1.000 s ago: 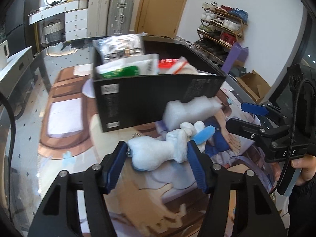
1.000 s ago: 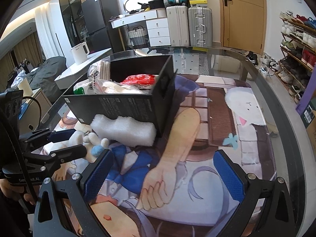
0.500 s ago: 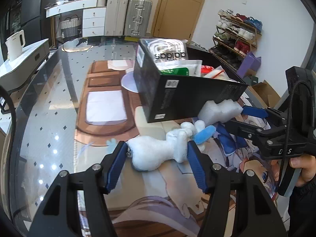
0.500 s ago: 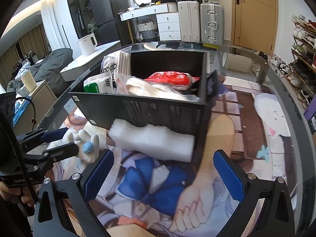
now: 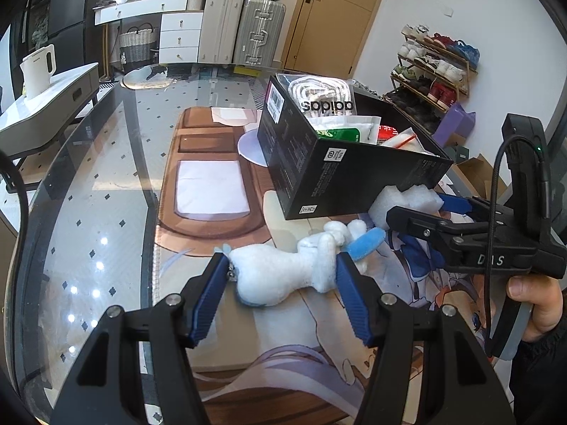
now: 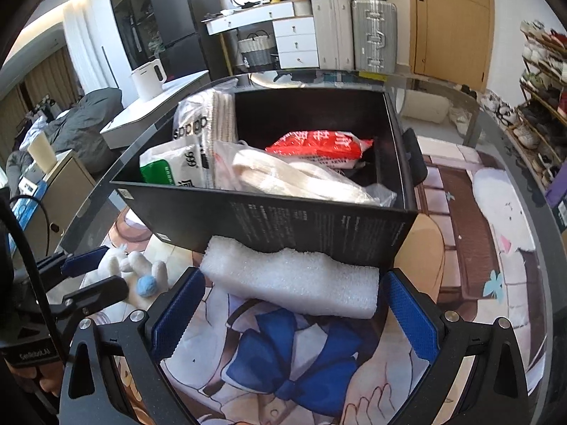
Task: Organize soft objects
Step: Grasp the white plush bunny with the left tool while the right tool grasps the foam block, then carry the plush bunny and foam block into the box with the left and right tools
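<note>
A white plush toy with a blue tail lies on the printed mat between the fingers of my left gripper, which touch both its ends. The toy also shows in the right wrist view. A white foam block lies against the front wall of the black box. My right gripper is open, with its fingers on either side of the foam. The box holds several soft packets. The right gripper also shows in the left wrist view.
The printed mat covers a glass table. The black box stands just behind both grippers. Suitcases, drawers and a shoe rack stand in the room behind.
Both grippers have moved in. The right gripper has come forward until its fingers flank the foam block. The left gripper stays around the plush toy while its view swung left.
</note>
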Tool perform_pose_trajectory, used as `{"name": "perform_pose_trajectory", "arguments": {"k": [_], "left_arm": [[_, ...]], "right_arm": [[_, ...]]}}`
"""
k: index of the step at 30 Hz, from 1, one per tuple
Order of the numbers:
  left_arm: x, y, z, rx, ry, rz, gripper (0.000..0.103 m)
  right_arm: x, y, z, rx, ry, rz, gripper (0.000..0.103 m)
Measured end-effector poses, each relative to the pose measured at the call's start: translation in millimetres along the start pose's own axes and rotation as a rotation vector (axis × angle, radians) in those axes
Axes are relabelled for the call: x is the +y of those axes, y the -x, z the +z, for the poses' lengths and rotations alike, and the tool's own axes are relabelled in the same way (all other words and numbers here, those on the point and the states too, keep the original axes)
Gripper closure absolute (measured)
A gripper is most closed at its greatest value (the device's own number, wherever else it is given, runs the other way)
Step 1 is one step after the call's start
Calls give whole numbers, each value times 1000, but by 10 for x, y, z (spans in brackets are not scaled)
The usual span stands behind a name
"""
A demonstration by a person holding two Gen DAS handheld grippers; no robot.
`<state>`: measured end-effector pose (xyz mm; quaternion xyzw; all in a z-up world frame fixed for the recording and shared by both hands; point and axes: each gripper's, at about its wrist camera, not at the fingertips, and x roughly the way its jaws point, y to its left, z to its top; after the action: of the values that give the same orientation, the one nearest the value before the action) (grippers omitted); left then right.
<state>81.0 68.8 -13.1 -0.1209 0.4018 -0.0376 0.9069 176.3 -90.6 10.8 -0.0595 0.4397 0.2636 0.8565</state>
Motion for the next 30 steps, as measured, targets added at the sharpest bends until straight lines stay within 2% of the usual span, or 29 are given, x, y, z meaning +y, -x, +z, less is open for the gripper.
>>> {"name": "perform_pose_trajectory", "arguments": {"k": [2, 7, 12, 30], "left_arm": [[15, -2, 5, 0, 0, 0, 42], [17, -5, 1, -1, 1, 0, 42], [17, -3, -1, -1, 4, -1, 42], [-39, 50, 41, -19, 3, -18, 44]], "right_arm": [[-20, -1, -6, -3, -8, -5, 1], [-88, 10, -69, 1, -15, 7, 10], [-97, 37, -97, -3, -7, 14, 12], [-243, 374, -312, -52, -1, 22, 13]]}}
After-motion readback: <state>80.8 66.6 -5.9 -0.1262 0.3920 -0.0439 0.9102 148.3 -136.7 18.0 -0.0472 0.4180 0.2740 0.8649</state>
